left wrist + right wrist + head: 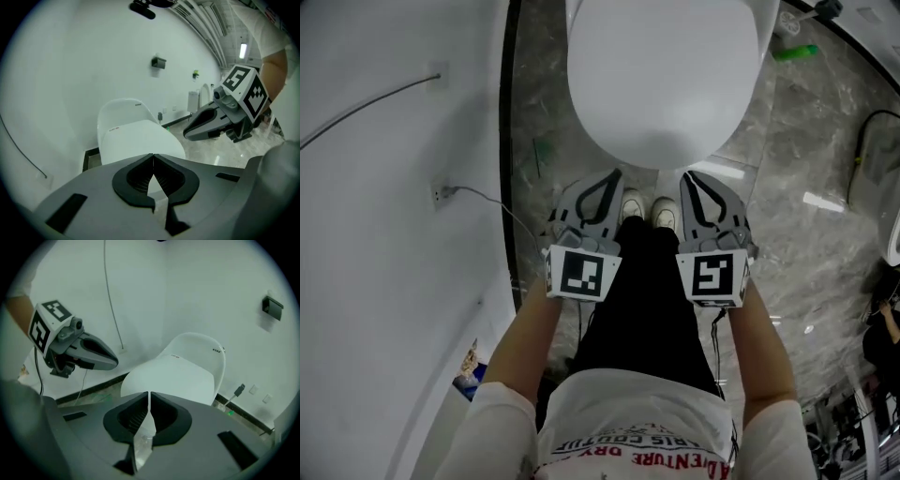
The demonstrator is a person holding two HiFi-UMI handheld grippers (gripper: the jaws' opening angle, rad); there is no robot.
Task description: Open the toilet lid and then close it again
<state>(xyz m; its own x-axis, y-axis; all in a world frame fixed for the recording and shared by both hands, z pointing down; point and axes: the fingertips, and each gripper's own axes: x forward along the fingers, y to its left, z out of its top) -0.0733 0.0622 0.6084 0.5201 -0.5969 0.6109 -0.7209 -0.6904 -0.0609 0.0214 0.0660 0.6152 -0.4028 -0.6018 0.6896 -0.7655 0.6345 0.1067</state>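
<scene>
The white toilet stands just ahead of my feet with its lid (661,75) down and closed. My left gripper (607,180) and right gripper (694,180) hang side by side just short of the lid's front edge, not touching it. Both have their jaws together with nothing between them. In the left gripper view the lid (136,138) lies beyond the shut left gripper (153,157), and the right gripper (187,132) hovers at the right. In the right gripper view the lid (173,376) sits past the shut right gripper (149,394), with the left gripper (115,363) at the left.
A white wall runs close on the left with a socket and cable (441,194) and a black baseboard (508,141). The floor is grey marble (806,169). A green object (794,52) lies by the toilet's far right. My shoes (633,204) stand below the bowl.
</scene>
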